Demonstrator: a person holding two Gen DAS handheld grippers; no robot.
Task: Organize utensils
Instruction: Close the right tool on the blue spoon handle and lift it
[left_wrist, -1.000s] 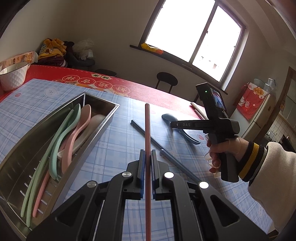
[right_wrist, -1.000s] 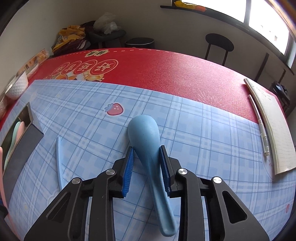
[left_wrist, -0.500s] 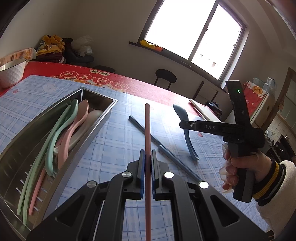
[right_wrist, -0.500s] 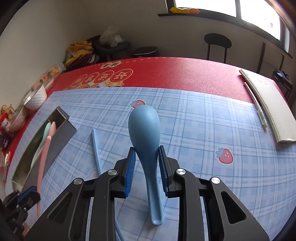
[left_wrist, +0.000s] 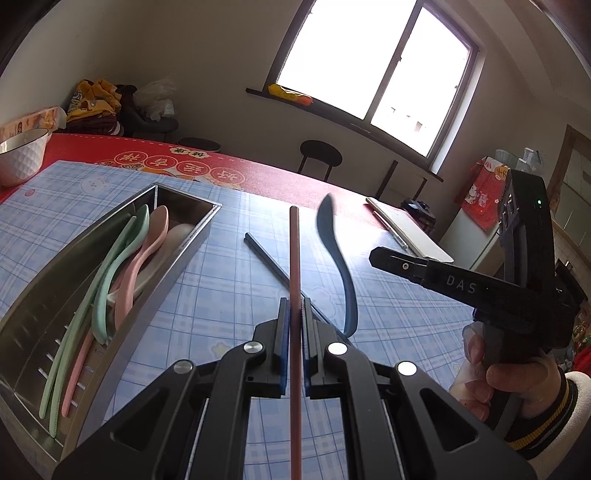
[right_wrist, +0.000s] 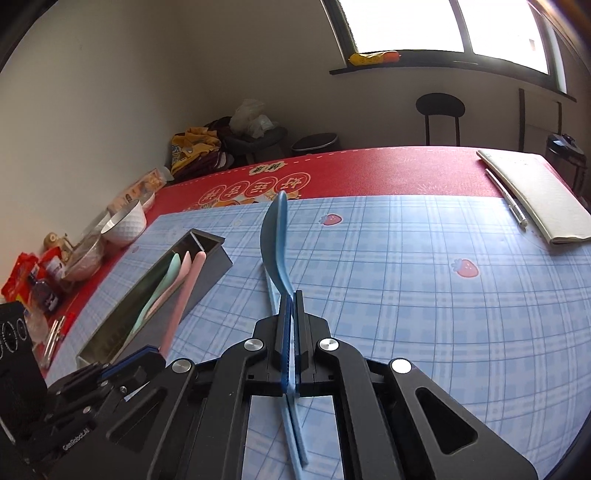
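A blue-and-white plaid cloth (right_wrist: 406, 280) with red strawberry prints is covering the near table; a red mat (right_wrist: 369, 173) is showing beyond. The steel tray (left_wrist: 173, 258) is holding mint-green spoons (left_wrist: 107, 280) and a pink spoon (left_wrist: 144, 254). A blue spoon (right_wrist: 275, 236) and pink chopstick (left_wrist: 294, 266) are showing.

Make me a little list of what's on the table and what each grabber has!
left gripper: shut on pink chopstick
right gripper: shut on blue spoon, bowl turned edge-on
tray: metal, holds green and pink spoons
blue chopstick: lying on the checked cloth
white bowl: on the red cloth, far left
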